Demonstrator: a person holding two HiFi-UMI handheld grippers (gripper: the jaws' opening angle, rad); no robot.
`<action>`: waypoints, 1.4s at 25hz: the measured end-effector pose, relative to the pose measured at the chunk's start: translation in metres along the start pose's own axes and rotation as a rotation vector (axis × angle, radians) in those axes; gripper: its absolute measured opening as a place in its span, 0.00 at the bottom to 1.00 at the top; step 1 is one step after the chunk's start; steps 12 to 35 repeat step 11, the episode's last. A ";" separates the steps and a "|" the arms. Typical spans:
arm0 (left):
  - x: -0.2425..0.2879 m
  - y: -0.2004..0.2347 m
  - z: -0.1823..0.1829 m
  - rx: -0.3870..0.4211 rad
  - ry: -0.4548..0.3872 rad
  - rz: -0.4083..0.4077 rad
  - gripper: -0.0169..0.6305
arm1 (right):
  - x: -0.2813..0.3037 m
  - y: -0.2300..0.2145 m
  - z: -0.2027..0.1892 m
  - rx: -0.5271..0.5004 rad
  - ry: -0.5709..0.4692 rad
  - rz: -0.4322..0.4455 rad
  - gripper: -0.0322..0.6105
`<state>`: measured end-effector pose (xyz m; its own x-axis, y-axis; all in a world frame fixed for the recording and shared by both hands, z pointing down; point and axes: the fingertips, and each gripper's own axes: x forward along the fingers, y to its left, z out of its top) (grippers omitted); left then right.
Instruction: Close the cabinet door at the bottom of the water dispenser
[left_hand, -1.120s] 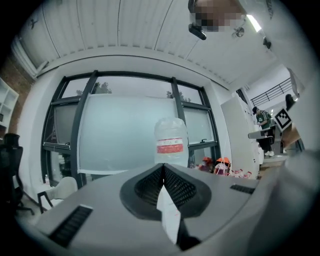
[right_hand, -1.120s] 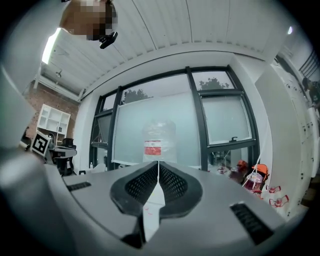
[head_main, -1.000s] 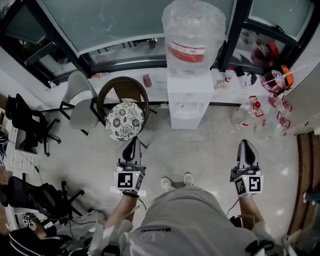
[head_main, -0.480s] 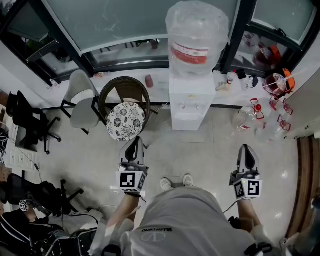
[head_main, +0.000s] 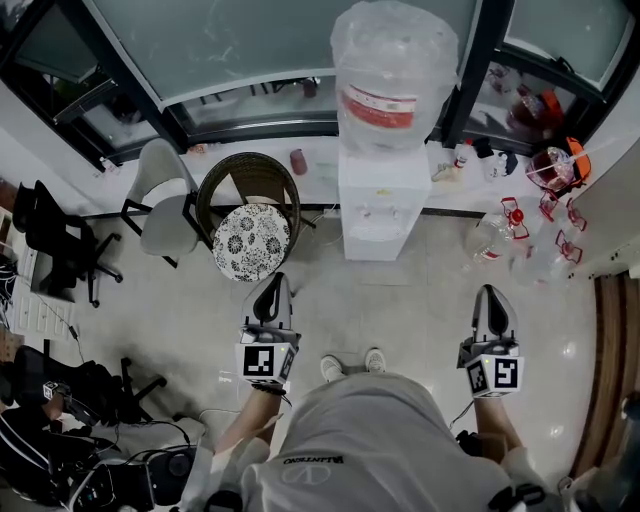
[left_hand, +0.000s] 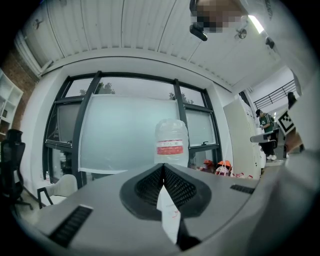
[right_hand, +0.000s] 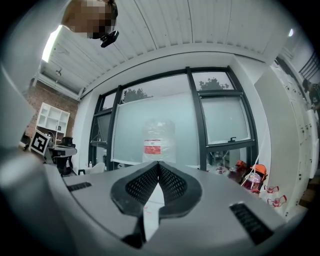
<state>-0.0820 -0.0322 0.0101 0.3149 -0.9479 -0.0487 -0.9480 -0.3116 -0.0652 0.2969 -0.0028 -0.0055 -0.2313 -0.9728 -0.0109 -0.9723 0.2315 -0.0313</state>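
Note:
The white water dispenser (head_main: 382, 205) stands against the window wall with a large clear bottle (head_main: 393, 72) on top. From above its bottom cabinet door cannot be made out. My left gripper (head_main: 271, 284) and right gripper (head_main: 494, 293) are held level over the floor, well short of the dispenser, one to either side of it. Both are shut with nothing between the jaws. In the left gripper view the jaws meet at the tip (left_hand: 163, 165) below the bottle (left_hand: 171, 142). The right gripper view shows the same: shut jaws (right_hand: 158, 163) under the bottle (right_hand: 159, 140).
A wicker chair with a patterned cushion (head_main: 250, 240) stands left of the dispenser, just ahead of my left gripper. A white chair (head_main: 163, 200) and black office chairs (head_main: 50, 240) are farther left. Empty water bottles (head_main: 497, 235) lie right of the dispenser. Cables (head_main: 190, 435) trail at lower left.
The head view has shifted slightly. Both grippers stay shut and have hardly moved.

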 end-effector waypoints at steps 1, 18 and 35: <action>0.000 0.000 0.001 0.003 -0.005 0.000 0.04 | 0.001 0.001 0.000 0.001 0.000 0.003 0.07; 0.000 -0.002 0.007 -0.004 -0.010 -0.003 0.04 | 0.005 0.005 0.004 -0.004 -0.009 0.020 0.07; 0.000 -0.002 0.007 -0.004 -0.010 -0.003 0.04 | 0.005 0.005 0.004 -0.004 -0.009 0.020 0.07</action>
